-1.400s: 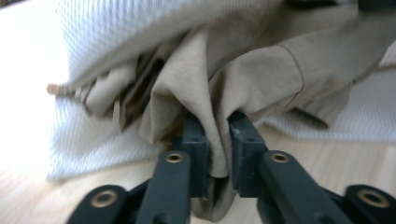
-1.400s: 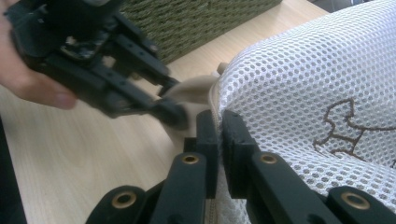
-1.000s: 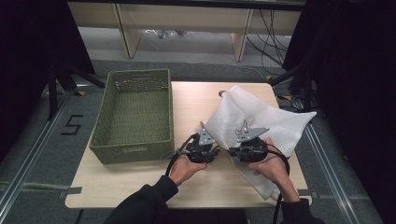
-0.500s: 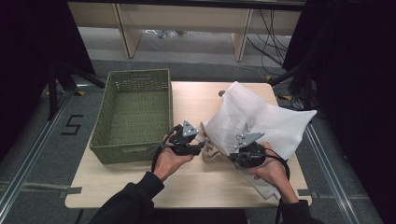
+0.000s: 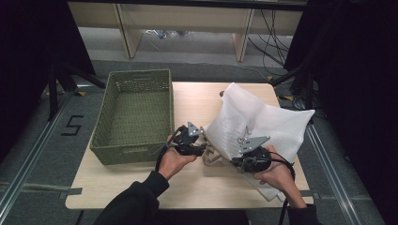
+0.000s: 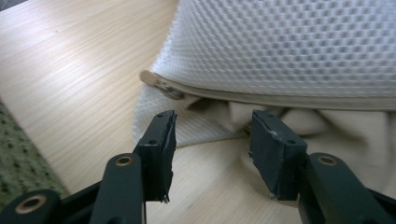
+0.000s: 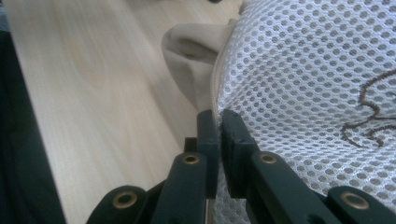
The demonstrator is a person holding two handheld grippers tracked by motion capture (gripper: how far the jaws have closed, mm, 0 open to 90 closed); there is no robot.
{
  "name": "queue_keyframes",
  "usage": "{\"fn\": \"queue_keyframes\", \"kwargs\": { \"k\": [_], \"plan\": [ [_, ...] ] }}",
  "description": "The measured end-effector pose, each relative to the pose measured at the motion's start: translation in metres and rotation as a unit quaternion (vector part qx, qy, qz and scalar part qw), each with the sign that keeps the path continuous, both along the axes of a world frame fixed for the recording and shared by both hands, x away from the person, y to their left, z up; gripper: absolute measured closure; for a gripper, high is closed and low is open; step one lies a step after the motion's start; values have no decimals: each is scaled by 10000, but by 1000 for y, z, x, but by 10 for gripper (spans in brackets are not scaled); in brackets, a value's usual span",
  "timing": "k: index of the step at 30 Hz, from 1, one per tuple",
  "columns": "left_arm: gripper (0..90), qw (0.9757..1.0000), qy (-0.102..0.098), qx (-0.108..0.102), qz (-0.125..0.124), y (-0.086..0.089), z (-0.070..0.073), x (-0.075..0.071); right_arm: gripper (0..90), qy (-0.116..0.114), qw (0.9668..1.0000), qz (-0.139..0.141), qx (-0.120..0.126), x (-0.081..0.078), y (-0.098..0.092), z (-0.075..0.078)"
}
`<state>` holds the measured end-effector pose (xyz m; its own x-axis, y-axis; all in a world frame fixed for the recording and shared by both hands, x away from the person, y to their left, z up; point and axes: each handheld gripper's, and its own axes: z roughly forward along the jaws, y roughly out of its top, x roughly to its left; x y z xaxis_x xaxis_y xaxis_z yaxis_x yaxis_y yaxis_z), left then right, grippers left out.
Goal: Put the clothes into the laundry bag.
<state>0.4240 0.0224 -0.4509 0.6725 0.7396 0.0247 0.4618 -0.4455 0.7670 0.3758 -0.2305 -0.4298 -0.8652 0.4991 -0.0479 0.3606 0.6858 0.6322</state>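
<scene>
— Where was the white mesh laundry bag (image 5: 256, 124)?
— Just right of the green wicker basket (image 5: 133, 115). The right gripper (image 5: 238, 161) pinched its zipper edge; the left gripper (image 5: 202, 150), beside the basket, had just been opening, jaws spread, nothing between.

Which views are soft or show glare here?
High view: evenly lit table, dark surroundings, sharp. Left gripper view: glare streaks on the wood, open left tongs slightly soft, mesh bag crisp. Right gripper view: right tongs blurred, bag mesh sharp, far tabletop washed out.
</scene>
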Motion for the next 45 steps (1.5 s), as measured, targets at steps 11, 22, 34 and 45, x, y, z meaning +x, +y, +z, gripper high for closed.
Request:
{"fn": "queue_keyframes", "kwargs": {
  "k": [11,22,34,45],
  "plan": [
    [467,9992,145,369,13,-4,-14,-4,875,7,9999,105,97,-20,-23,3],
    [407,9966,273,775,16,-11,-39,-7,875,76,9999,-70,136,-25,-40,0],
    [345,9967,330,741,90,-20,-53,6,875,130,9997,-41,193,-22,-40,-4],
    [805,9973,495,438,-314,-22,-51,-6,873,33,9999,-99,138,-22,-35,-5]
  ]
}}
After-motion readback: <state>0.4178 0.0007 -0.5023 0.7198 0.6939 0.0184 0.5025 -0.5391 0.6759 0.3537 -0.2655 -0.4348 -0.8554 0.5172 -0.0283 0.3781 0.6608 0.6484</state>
